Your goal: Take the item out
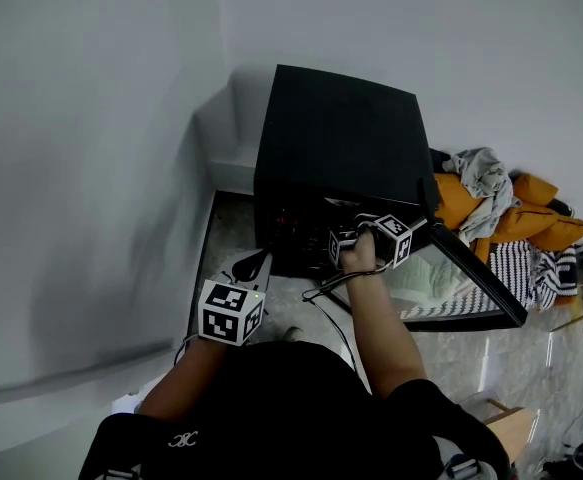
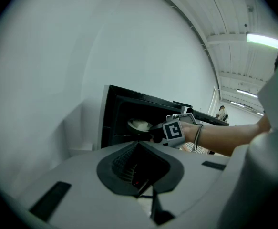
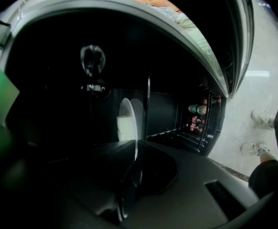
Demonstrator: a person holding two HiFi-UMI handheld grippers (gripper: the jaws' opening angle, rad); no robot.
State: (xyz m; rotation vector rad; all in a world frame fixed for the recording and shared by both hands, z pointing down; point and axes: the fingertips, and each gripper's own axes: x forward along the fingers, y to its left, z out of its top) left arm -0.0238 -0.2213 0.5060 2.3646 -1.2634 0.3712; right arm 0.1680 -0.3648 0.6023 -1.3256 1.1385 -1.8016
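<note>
Right gripper point(image 3: 134, 149) reaching into the black box-shaped oven point(image 1: 341, 138), jaws drawn narrow and pinched on the near rim of the round white plate point(image 3: 128, 113). Looks like a firm edge grip, one jaw on each face of the rim. Something pale riding on the plate, too dim to name.

Plate not out yet, sitting inside the dark cavity. Best pulled straight back along the line of entry, slow and level, so the load doesn't slide and the thin rim doesn't twist out of the pinch. Worth minding the top of the opening and the glass-fronted oven door point(image 1: 471, 268), hanging open just beside the right forearm.

Left gripper point(image 2: 143, 187) held back low in front of the oven, well apart from the plate, jaws together with nothing between them. Free to come under the plate's far side, if support is wanted.
</note>
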